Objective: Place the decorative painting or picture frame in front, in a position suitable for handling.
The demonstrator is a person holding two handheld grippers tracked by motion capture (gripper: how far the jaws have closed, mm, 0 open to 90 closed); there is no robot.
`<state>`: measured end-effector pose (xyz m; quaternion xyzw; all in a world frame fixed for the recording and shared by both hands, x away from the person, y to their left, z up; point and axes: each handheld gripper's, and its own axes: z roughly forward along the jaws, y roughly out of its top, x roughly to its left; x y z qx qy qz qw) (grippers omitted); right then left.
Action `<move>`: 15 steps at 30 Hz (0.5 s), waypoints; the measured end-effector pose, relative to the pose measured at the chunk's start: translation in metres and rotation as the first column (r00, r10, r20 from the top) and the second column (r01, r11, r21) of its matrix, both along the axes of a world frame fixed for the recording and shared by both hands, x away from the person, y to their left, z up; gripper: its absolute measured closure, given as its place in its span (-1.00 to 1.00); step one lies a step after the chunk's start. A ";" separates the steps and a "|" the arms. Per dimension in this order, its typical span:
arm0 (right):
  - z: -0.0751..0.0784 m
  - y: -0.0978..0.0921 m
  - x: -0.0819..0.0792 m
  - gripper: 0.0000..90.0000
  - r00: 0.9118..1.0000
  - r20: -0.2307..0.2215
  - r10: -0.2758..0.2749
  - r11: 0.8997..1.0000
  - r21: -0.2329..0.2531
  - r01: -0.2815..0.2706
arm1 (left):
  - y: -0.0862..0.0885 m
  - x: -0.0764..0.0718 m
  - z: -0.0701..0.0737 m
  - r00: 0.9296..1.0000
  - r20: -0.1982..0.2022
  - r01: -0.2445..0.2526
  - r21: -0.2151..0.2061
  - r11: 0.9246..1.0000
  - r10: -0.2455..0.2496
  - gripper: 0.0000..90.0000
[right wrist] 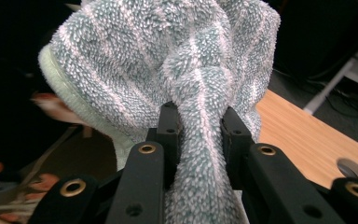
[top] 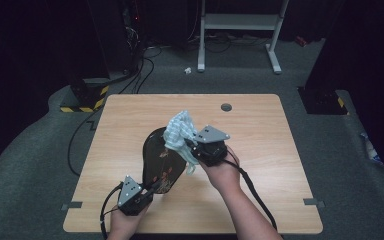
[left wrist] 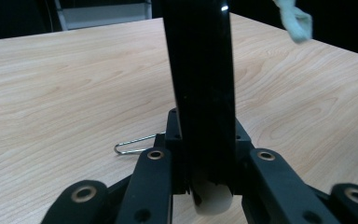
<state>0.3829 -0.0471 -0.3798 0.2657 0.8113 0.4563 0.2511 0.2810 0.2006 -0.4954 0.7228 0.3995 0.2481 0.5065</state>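
High view showed a light wooden desk (top: 260, 165) with a grey grommet hole (top: 226, 107) near its far edge, standing on grey carpet. On the desk's middle sat a dark, glossy oval tray with a reddish floral pattern (top: 159, 165), lifted at its near end so that it tilted. The left hand-held gripper (top: 150, 191), topped by a grey three-cornered plate, was clenched on the tray's near rim; in the left gripper view the black edge of the tray (left wrist: 200, 84) rose straight up between the two jaws, which pressed against both its faces. A small bent wire clip (left wrist: 133, 144) lay on the desk just beyond that gripper.

The right hand-held gripper (top: 190, 145) hovered over the tray's far end, grasping a fluffy pale green and white striped towel (top: 179, 132). In the right gripper view the jaws pinched a twisted fold of the towel (right wrist: 200, 154), and the rest bunched up above them. The towel hung against the tray's upper surface, a loose corner drooping beside the right hand (top: 222, 172). A white metal frame (top: 240, 30) stood on the floor beyond the desk.
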 end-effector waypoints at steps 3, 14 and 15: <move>0.001 0.010 -0.013 0.65 0.999 0.014 0.048 0.999 -0.008 -0.048 | 0.000 0.000 0.000 1.000 -0.001 0.000 -0.001 1.000 0.000 0.72; 0.002 0.035 -0.049 0.65 0.981 0.016 0.195 0.981 0.015 -0.195 | -0.001 0.000 0.000 1.000 0.005 -0.007 0.004 1.000 0.007 0.72; 0.004 0.037 -0.050 0.65 0.979 0.020 0.201 0.979 0.017 -0.201 | 0.000 0.000 0.000 1.000 0.006 -0.006 0.005 1.000 0.006 0.72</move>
